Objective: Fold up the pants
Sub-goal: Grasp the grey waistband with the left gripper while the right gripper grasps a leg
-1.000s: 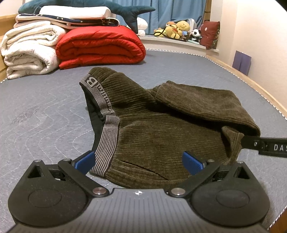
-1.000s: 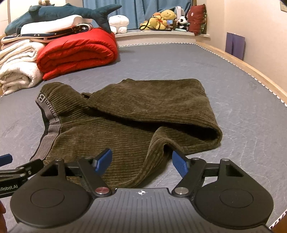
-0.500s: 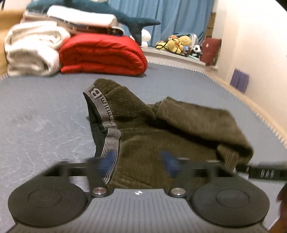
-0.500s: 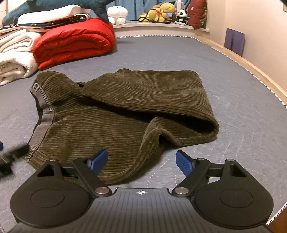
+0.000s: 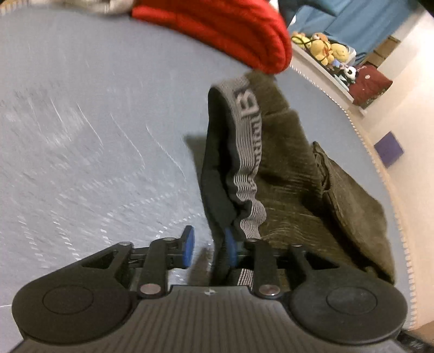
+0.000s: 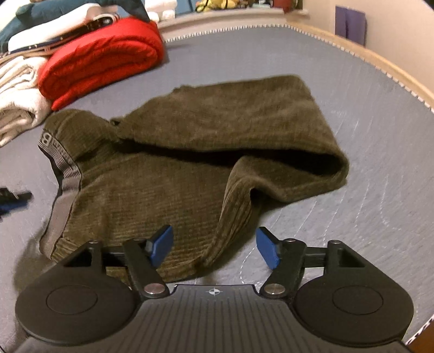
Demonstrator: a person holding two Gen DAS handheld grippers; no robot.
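Olive corduroy pants (image 6: 190,173) lie roughly folded on the grey mattress (image 6: 379,163), with the grey striped waistband (image 6: 63,173) at the left. In the left wrist view the waistband (image 5: 246,163) stands up on edge and its black lining reaches down to the right pad. My left gripper (image 5: 208,248) has its jaws narrowed with a gap showing, and the left pad is clear of the cloth. My right gripper (image 6: 214,247) hovers over the near edge of the pants. Its jaws are closing, a raised fold lies between them, and the pads do not touch it. The left gripper's tip (image 6: 10,201) shows blurred at the far left.
A rolled red quilt (image 6: 103,59) and folded white blankets (image 6: 16,103) are stacked at the back left. Plush toys (image 5: 325,51) sit on a ledge behind. The wooden bed rim (image 6: 379,62) runs along the right, with a purple patch (image 6: 350,24) on the wall.
My left gripper swung left to the waistband end, rolled, and its jaws narrowed from wide open. My right gripper sank slightly toward the near fold and its jaws drew in a little.
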